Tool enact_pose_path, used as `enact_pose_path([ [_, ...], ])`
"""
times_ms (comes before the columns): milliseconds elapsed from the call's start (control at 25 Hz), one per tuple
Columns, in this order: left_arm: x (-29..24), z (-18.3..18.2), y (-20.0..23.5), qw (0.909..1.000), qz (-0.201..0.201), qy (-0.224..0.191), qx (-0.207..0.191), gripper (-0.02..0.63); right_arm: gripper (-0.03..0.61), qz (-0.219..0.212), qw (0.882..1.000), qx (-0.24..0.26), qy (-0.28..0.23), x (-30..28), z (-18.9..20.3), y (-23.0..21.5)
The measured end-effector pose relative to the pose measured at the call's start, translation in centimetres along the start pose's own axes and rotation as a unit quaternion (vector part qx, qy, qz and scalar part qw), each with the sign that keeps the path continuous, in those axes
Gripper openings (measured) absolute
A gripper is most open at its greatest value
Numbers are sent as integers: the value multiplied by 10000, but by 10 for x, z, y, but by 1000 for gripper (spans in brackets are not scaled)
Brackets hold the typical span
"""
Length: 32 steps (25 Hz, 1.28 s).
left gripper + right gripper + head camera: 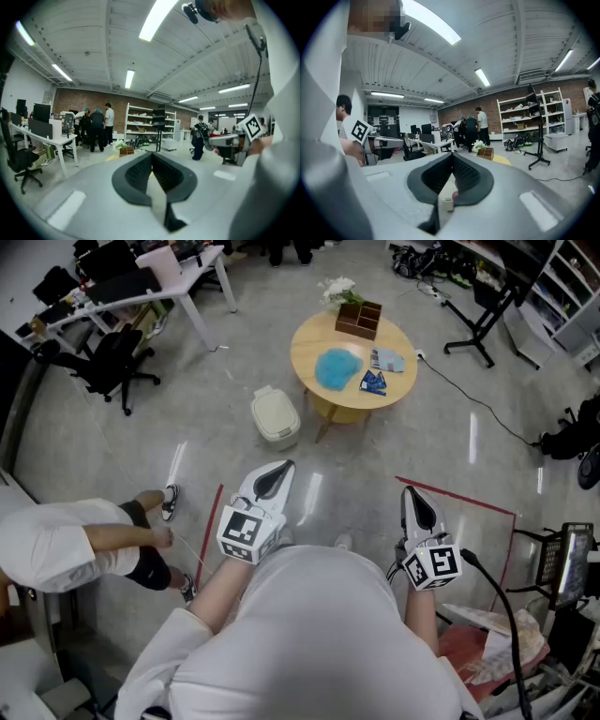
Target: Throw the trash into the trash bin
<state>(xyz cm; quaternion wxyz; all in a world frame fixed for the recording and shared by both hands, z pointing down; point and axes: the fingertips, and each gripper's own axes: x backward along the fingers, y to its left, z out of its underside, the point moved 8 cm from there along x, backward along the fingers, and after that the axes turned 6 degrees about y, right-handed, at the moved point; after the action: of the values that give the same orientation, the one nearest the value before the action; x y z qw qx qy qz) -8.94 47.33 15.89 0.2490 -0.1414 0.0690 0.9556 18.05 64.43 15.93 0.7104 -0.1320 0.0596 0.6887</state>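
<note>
Left gripper [281, 466] and right gripper [410, 491] are clenched empty, ribbed black jaws meeting. A rounded cream bin [276, 417] stands beside a round wooden table [309, 341].

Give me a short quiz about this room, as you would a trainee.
1. True or false: the trash bin stands on the round table.
2. The crumpled item on that table is: A red, B blue, C green?
3. Fill in: the left gripper and right gripper each hold their fingers ____ (open or shut).
Key: 1 false; 2 B; 3 shut.
</note>
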Motion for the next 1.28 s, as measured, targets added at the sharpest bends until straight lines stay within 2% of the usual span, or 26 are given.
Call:
enact_pose_path([
  [600,2,6,1,9999,-34,98,58,5,2,-153,9999,-26,59,-3,1,2],
  [1000,-1,5,-14,9999,-75,83,6,5,2,-278,9995,9,165,0,4,-11],
  [1280,-5,4,-31,9994,-312,73,158,3,2,-539,9983,82,213,-2,7,-32],
])
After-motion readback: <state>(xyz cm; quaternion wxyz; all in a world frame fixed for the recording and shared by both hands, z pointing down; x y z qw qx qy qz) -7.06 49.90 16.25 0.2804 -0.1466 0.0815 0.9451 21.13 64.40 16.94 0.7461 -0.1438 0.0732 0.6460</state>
